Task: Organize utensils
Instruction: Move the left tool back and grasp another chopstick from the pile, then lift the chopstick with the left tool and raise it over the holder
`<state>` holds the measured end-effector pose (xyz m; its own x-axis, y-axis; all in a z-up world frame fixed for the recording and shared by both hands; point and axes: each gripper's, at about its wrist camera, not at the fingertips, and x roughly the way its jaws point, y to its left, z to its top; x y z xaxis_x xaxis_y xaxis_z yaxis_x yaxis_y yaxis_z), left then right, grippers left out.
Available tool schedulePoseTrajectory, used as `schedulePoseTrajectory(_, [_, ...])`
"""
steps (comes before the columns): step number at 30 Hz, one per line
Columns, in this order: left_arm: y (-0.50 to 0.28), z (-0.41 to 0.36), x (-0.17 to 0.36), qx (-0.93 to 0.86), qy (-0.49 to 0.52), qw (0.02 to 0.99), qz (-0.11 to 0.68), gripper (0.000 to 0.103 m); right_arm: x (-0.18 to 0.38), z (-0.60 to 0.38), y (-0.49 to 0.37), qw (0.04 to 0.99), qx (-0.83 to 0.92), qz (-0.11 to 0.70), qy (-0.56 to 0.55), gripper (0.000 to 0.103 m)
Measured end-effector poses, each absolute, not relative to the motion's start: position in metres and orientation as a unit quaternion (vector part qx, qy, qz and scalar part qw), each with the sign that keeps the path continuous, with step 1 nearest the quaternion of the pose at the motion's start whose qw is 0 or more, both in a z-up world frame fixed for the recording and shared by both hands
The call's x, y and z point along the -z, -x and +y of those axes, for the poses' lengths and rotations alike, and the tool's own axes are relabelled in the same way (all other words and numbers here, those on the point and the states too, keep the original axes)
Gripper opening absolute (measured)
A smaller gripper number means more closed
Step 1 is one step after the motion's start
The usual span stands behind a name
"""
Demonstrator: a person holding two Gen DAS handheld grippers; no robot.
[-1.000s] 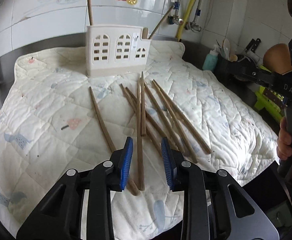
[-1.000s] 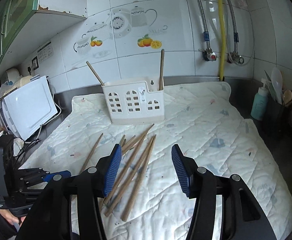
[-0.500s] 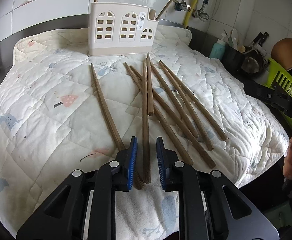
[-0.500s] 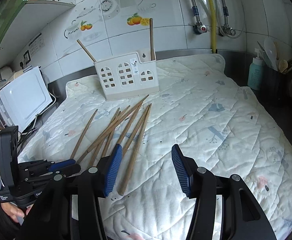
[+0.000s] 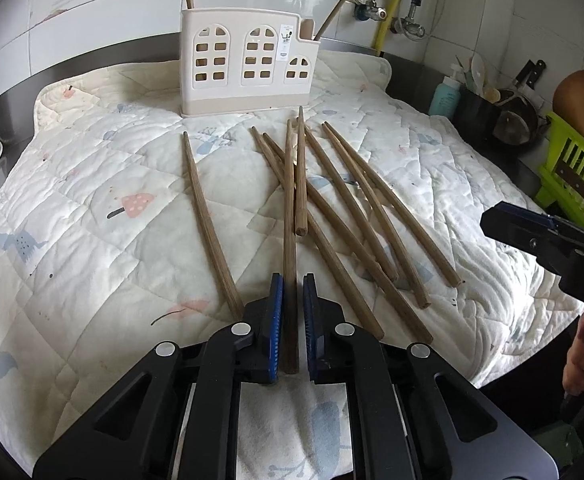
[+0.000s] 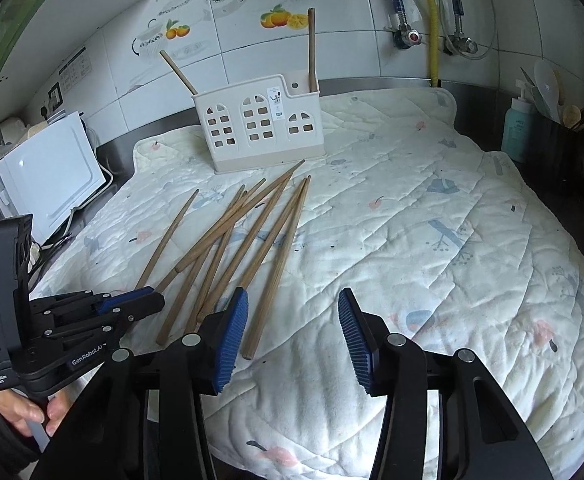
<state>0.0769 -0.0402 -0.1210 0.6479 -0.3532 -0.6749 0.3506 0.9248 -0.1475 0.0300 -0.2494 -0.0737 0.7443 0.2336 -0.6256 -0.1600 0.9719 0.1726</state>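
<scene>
Several brown wooden chopsticks (image 5: 355,200) lie fanned on a quilted mat (image 5: 92,220) in front of a cream utensil holder (image 5: 248,76). Two more chopsticks (image 6: 311,48) stand in the holder (image 6: 260,136). My left gripper (image 5: 292,280) is shut on the near end of one long chopstick (image 5: 290,200), which still rests on the mat. In the right wrist view the left gripper (image 6: 132,302) sits low at the left of the pile. My right gripper (image 6: 293,296) hovers over the mat (image 6: 431,220), its jaws closing but still wide. One chopstick's near end (image 6: 252,344) lies just inside its left finger, untouched.
A white appliance (image 6: 48,172) stands off the mat's left edge. A teal bottle (image 6: 515,128) and dark pots are at the right, with a green rack (image 5: 571,172) beyond. Tiled wall and pipes (image 6: 433,20) rise behind the holder.
My left jaws have closed from a wide gap onto the long chopstick. My right gripper has sunk toward the mat, and its jaws have narrowed a little.
</scene>
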Motion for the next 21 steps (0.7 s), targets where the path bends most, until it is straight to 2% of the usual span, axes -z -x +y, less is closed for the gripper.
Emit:
schedulePoseTrajectory(7, [-0.074, -0.040, 0.117, 0.186, 0.009, 0.911, 0.367, 0.005, 0.086, -0.250, -0.032, 0.927, -0.107, 0.354, -0.060, 0.032])
schedulePoseTrajectory(21, [-0.068, -0.026, 0.094, 0.195, 0.038, 0.917, 0.347, 0.005, 0.107, -0.216, -0.043, 0.922, -0.111, 0.368, -0.045, 0.021])
